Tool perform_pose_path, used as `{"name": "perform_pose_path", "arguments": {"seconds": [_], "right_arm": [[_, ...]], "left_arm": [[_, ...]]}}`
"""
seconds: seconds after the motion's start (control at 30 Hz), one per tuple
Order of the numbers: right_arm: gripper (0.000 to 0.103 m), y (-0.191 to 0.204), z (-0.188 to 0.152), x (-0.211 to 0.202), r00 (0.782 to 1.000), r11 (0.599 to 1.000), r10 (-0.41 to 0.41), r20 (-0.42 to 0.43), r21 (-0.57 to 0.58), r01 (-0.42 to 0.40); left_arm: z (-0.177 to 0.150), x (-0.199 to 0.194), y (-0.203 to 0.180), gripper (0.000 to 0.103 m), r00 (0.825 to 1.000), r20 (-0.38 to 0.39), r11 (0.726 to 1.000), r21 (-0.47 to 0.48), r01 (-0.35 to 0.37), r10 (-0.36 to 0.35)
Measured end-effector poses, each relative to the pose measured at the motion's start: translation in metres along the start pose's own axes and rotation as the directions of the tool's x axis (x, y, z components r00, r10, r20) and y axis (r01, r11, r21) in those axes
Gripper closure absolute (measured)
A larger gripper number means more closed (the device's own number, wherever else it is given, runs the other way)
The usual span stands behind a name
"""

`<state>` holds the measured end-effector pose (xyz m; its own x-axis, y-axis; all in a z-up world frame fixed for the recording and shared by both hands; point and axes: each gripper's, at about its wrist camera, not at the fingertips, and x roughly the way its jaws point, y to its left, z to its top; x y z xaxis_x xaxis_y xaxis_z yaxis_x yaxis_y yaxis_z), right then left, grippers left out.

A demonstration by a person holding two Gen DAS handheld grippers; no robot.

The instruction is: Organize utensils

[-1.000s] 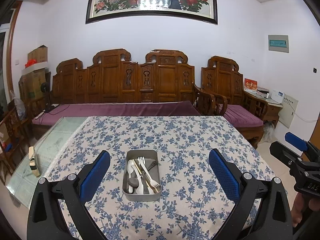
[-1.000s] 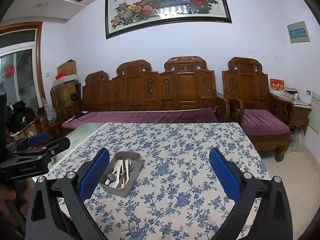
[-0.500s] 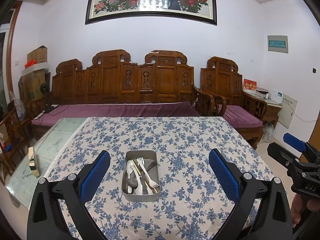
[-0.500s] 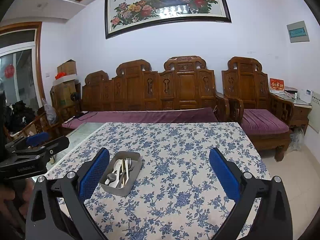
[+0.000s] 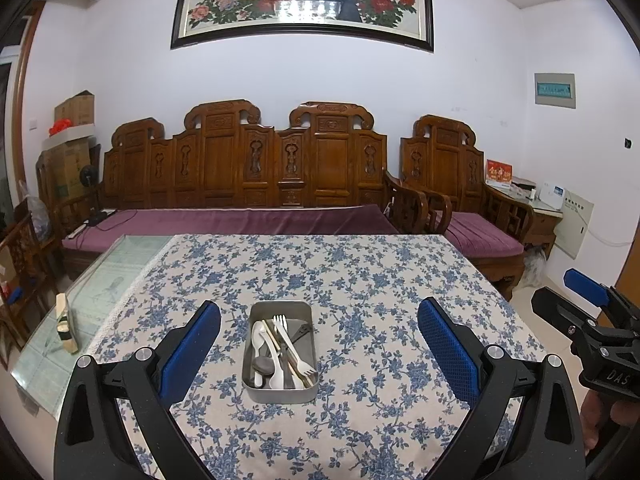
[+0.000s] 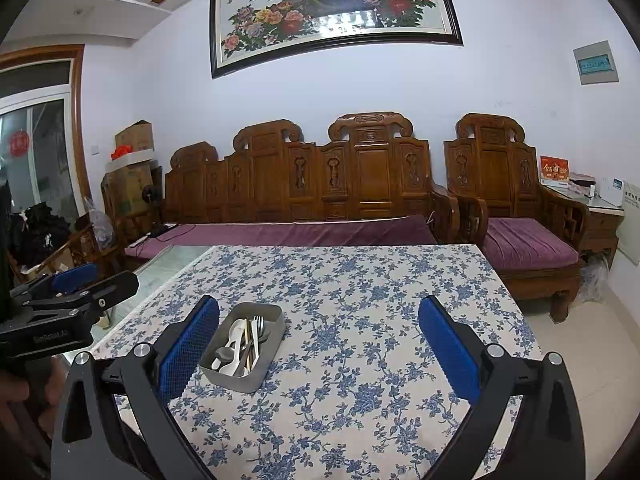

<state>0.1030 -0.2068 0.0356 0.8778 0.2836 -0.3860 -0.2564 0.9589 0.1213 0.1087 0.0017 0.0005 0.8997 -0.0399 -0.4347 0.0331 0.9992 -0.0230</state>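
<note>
Metal tin (image 5: 280, 388) sits on the floral tablecloth (image 5: 360, 280), straight ahead of my left gripper (image 5: 320, 332) and between its two blue pads (image 5: 192, 340), a bit nearer the left-hand one. In the tin I see a white plastic fork (image 5: 290, 340) lying diagonally with tines at the far end, a second white fork (image 5: 306, 369) with tines at the near end, a white spoon (image 5: 258, 338), a grey spoon bowl (image 5: 262, 365), another white spoon bowl (image 5: 277, 380) at the near wall, thin pale sticks, maybe chopsticks (image 5: 276, 340), and something dark and flat (image 5: 298, 330) on the far right side that I can't identify. All jumbled in one compartment, no dividers. My left gripper's jaws are spread wide, nothing between them. From my right gripper (image 6: 320, 332) the same tin (image 6: 240, 376) is ahead and to the left, partly behind the left blue pad (image 6: 188, 344), utensils piled in it. Right gripper's jaws also stand wide apart, holding nothing; both grippers are above the near part of the table, clear of the tin. Writing: the right gripper body, seen from the left camera at far right, reads "DAS" (image 5: 612, 376), cut off at the frame edge; the left gripper body, seen from the right camera, has small lettering (image 6: 50, 336) too blurred for me to read reliably. A red box (image 6: 554, 170) on the side table well ahead to the right has gold characters, unreadable. Framed peacock-and-flowers picture (image 6: 332, 8) on the far wall.
</note>
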Motion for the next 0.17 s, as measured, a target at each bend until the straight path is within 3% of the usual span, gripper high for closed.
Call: {"name": "perform_pose_path", "arguments": {"seconds": [0.17], "right_arm": [[0.003,-0.0002,-0.0001,0.0002,1.0,1.0,-0.001,0.001,-0.001,0.001]], "left_arm": [[0.0002,-0.0005,-0.0015,0.008,1.0,0.0,1.0,0.003,0.0,0.0]]}}
